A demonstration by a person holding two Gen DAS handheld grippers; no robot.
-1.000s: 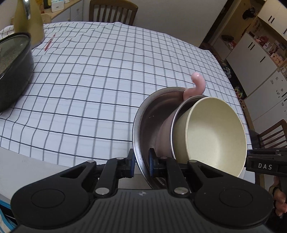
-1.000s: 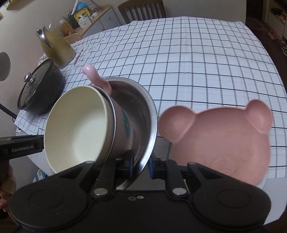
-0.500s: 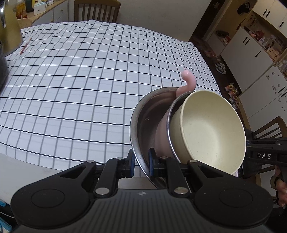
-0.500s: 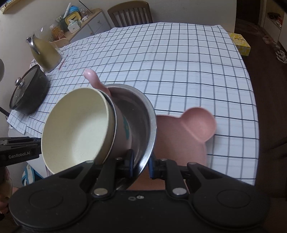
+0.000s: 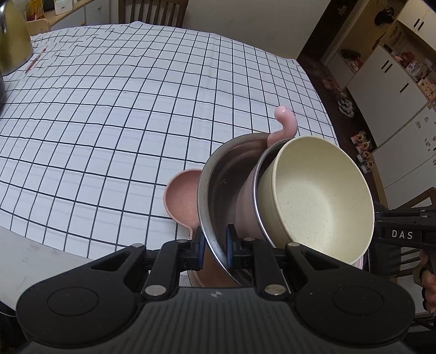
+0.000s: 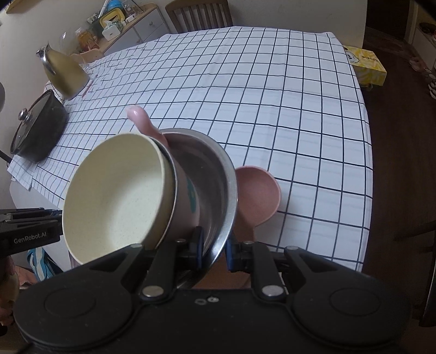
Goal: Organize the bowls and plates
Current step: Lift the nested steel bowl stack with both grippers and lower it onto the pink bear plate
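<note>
Left wrist view: your left gripper [image 5: 214, 246] points steeply down, fingers [image 5: 198, 249] pinching the near rim of the steel bowl [image 5: 218, 188]. That bowl is tilted on edge, off the desk [image 5: 109, 122]. Nested in it sits a pink cup [image 5: 246, 201] with its curled handle sticking up, and a cream bowl [image 5: 318, 196] inside the cup. Behind the steel bowl, a pink bear-shaped plate [image 5: 182, 193] lies on the checked cloth near the desk's front edge, mostly hidden by the stack. Far right, a hand [image 5: 427, 280] holds the other gripper's body.

Right wrist view: your right gripper [image 6: 214, 252] also points steeply down, fingers [image 6: 196, 249] clamped on the same steel bowl's [image 6: 215, 174] opposite rim, so both grippers carry the stack just above the plate [image 6: 259, 193]. Cream bowl [image 6: 117, 193] faces the camera. Well apart at the far left of the desk: black lidded pot [image 6: 38, 130], olive kettle [image 6: 65, 73]. Chair [image 6: 199, 15] at the far side; yellow box [image 6: 365, 65] beyond the right corner.
</note>
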